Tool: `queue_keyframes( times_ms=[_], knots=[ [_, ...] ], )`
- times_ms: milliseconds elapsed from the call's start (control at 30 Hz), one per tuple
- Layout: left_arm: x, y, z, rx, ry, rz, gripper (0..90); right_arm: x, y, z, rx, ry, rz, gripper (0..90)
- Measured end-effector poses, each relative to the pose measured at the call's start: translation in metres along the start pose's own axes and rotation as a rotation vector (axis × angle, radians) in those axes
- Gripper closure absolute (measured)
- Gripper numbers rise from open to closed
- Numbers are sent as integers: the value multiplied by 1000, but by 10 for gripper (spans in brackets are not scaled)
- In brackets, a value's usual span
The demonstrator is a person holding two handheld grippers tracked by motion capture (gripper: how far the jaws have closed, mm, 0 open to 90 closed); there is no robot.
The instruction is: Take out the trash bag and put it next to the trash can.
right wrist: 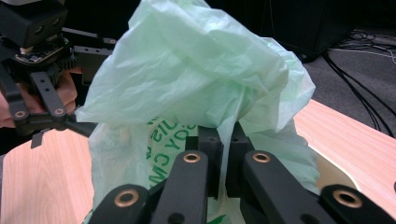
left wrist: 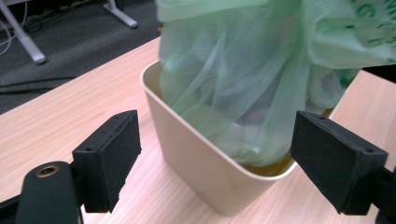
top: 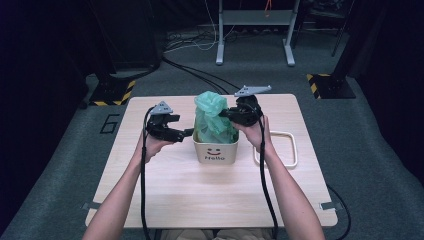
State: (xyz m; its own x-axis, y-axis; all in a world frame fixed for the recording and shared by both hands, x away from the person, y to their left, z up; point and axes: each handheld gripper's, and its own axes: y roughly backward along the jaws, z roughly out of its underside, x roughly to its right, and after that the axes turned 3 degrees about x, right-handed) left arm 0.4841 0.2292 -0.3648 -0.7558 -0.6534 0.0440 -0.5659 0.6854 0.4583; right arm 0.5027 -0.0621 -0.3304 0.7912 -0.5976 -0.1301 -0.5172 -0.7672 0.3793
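A cream bin marked "Hello" with a smiley stands mid-table, and a pale green plastic bag bulges up out of it. My right gripper comes in from the right and is shut on the bag's upper part. In the right gripper view its jaws pinch a fold of the bag. My left gripper sits at the bin's left side, open. In the left gripper view its pads stand wide apart, with a corner of the bin and the bag between them, untouched.
A white rounded rectangular frame lies flat on the table right of the bin. The wooden tabletop stretches bare toward the person. Behind the table are floor cables and a metal stand's legs.
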Motion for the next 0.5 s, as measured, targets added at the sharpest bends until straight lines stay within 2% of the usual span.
queue_keyframes(
  times_ms=[133,267,300,367,433,500],
  knots=[
    [5,-6,-7,22,-23,15,143,-2,0,-4,-6,11,-7,900],
    [4,-14,-15,42,-39,35,118,-5,-2,-6,-17,31,-34,900],
    [1,-17,-17,48,-30,64,96,-6,-2,-6,-23,36,-43,900],
    [-3,-21,-21,56,-38,105,64,-6,-2,-6,-30,47,-67,900],
    [-7,-24,-25,70,-51,168,51,-7,-2,-6,-39,61,-81,900],
    [-7,-26,-30,82,-83,196,37,-7,-2,-7,-50,76,-87,900]
  ],
)
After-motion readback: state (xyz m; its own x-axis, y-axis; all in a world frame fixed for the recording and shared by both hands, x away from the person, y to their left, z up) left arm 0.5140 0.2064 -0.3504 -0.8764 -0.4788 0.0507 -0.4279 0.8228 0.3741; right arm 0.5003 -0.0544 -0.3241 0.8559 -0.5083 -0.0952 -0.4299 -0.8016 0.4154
